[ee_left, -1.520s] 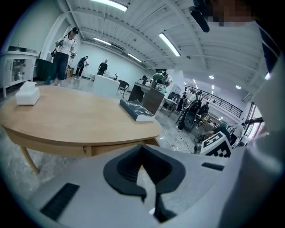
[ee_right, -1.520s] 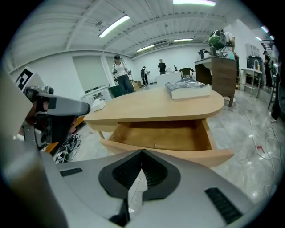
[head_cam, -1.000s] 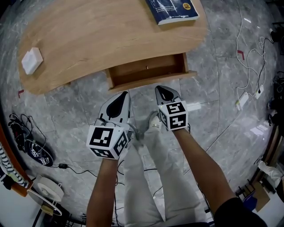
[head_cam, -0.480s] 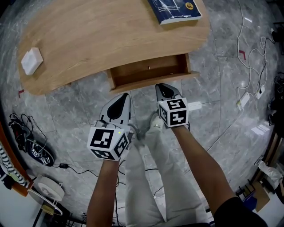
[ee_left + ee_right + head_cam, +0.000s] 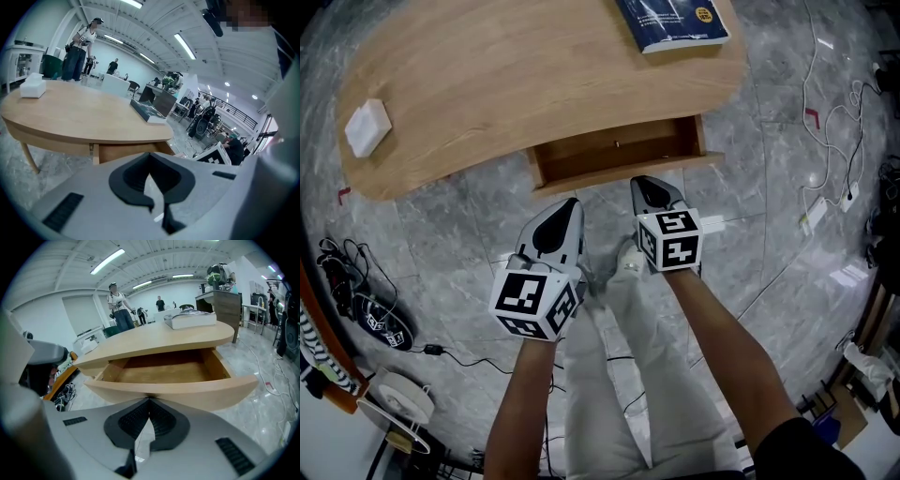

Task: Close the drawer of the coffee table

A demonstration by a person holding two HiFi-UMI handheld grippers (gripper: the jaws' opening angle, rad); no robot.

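Note:
The oval wooden coffee table (image 5: 487,84) has its drawer (image 5: 617,150) pulled out toward me, and I see nothing in it. In the right gripper view the drawer's curved front panel (image 5: 173,390) fills the middle, just beyond my right gripper (image 5: 149,400), which is shut on nothing. From the head view, that right gripper (image 5: 643,185) has its tip right at the drawer front (image 5: 623,174). My left gripper (image 5: 568,203) is also shut and holds nothing. It hovers a little short of the drawer's left end. In the left gripper view, the left gripper (image 5: 150,155) points at the drawer (image 5: 126,151).
A blue book (image 5: 673,21) lies on the table's far right end and a small white box (image 5: 367,127) on its left end. Cables and a power strip (image 5: 814,212) run over the grey floor at right. More cables and gear (image 5: 366,305) sit at left. People stand far off.
Both grippers have edged slightly to the right in the head view. The drawer stays open as before, and both grippers remain shut.

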